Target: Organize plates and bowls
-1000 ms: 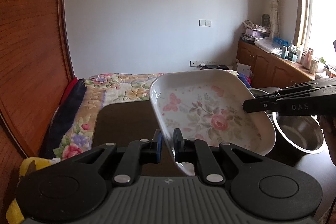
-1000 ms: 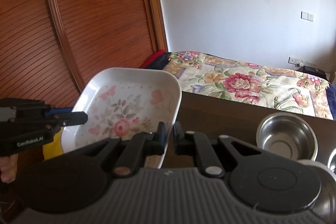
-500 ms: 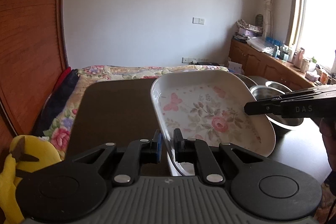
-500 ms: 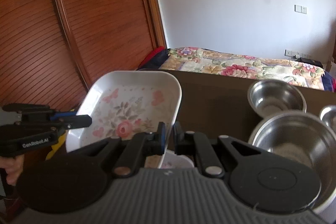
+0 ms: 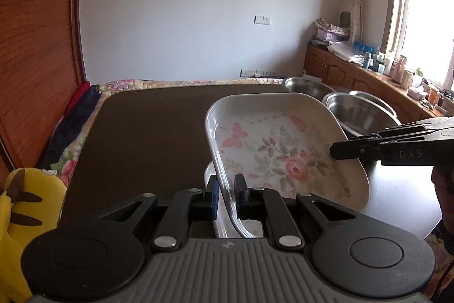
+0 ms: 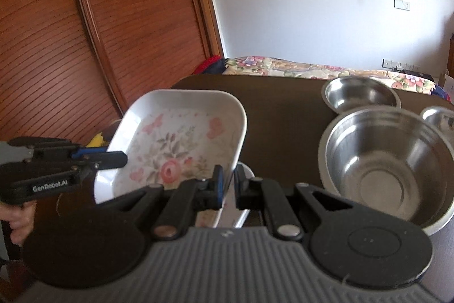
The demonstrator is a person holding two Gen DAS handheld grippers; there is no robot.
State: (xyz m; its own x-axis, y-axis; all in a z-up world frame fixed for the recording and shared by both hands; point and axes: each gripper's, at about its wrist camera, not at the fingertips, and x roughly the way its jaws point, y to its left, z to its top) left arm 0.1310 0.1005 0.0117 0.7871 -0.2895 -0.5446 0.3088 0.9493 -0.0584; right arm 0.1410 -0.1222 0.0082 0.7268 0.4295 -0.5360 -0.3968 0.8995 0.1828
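Directly beneath the floral plate (image 5: 283,149), at six o'clock, lies another plate (image 6: 247,171), while left gripper (image 5: 225,199) and right gripper (image 6: 227,186) clamp opposite rims.

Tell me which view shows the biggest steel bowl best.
The right wrist view: the biggest steel bowl sits close and unobstructed there, rim and whole inside visible. In the left wrist view that bowl is farther off, partly hidden behind the floral plate and the right gripper.

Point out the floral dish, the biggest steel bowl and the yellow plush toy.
floral dish (image 5: 283,158), left wrist view, patterned inside bottom
biggest steel bowl (image 6: 380,178), right wrist view, inner bottom
yellow plush toy (image 5: 17,220), left wrist view, its body
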